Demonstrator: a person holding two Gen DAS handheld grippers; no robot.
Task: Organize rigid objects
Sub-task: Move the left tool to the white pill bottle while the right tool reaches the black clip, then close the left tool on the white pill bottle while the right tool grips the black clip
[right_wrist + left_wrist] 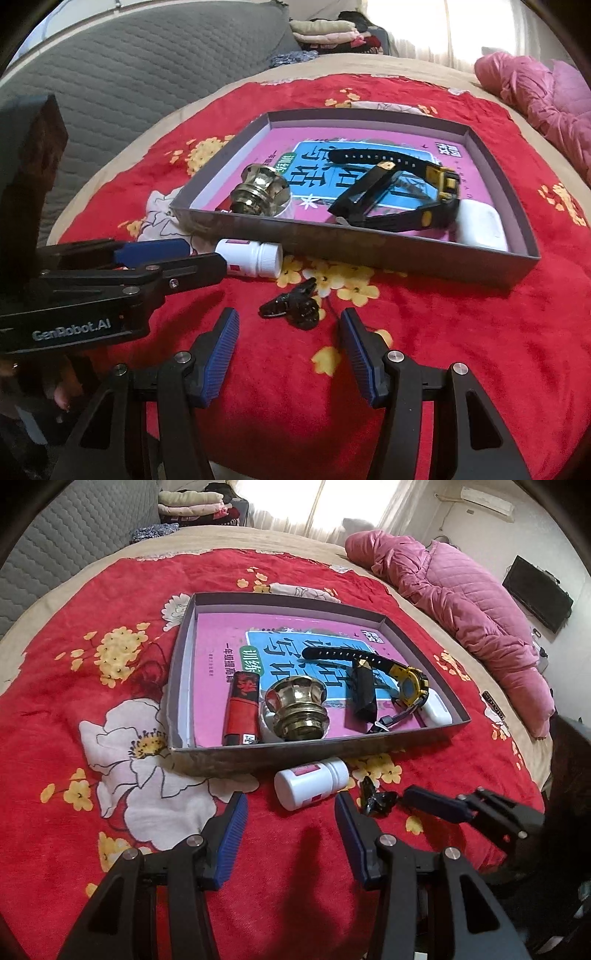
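A white pill bottle (310, 782) lies on its side on the red blanket, just in front of the grey tray (258, 755). My left gripper (291, 808) is open, its blue pads straddling the bottle's near side without touching it. A small glossy black object (295, 304) lies beside the bottle (251, 258). My right gripper (290, 321) is open, with that object partly between its fingertips and clear of both pads. The left gripper (203, 256) reaches in from the left in the right wrist view. One of the right gripper's fingers (432, 805) shows by the black object (376, 799).
The tray (369, 240) holds a pink and blue booklet, a red lighter (240, 712), a brass knob (295, 709), a black and yellow watch (406, 681) and a white case (480, 225). A pink quilted jacket (461, 602) lies at the bed's right. A grey padded headboard (129, 66) stands behind.
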